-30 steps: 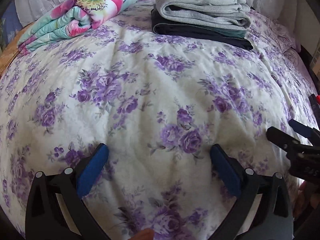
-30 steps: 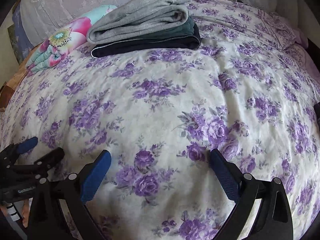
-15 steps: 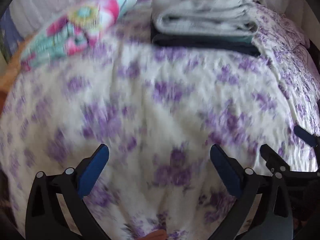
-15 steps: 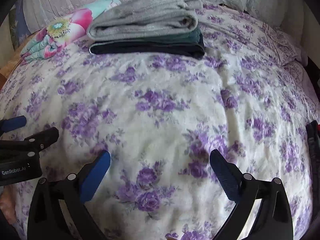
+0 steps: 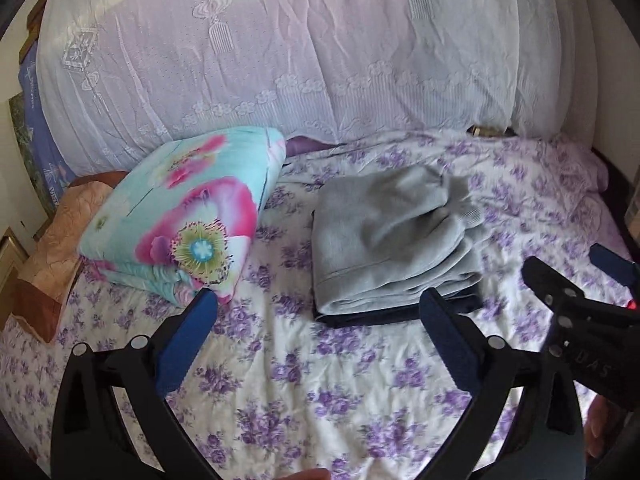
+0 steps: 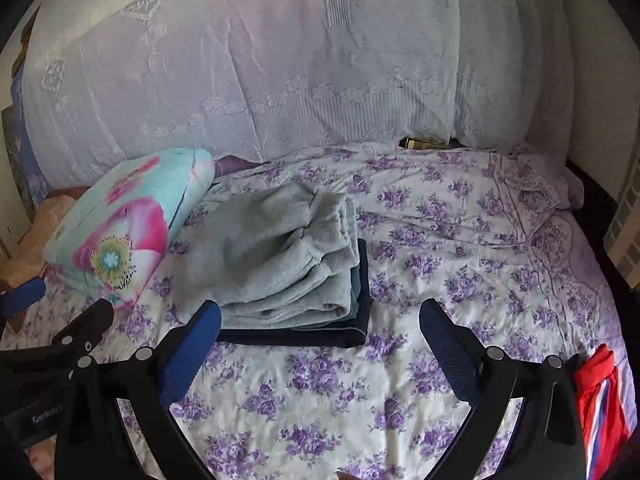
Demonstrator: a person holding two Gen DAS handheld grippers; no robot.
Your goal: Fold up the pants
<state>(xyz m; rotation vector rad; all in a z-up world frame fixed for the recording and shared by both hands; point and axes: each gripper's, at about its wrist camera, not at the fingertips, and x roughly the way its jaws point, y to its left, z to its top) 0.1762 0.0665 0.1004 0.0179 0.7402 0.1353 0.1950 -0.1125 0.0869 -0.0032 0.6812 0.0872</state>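
Flanking the folded grey pants (image 5: 390, 240), a floral quilt (image 5: 188, 216) lies left; both grippers' fingers (image 5: 188, 334) gape, empty.

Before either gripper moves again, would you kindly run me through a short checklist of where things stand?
1. Left gripper open, holding nothing: ok.
2. Right gripper open, holding nothing: ok.
3. Grey folded pants sit on top of the dark folded garments: ok.
4. Bedspread in front of the stack free for folding: ok.
5. Red garment at the right edge is the next pants: cannot tell.
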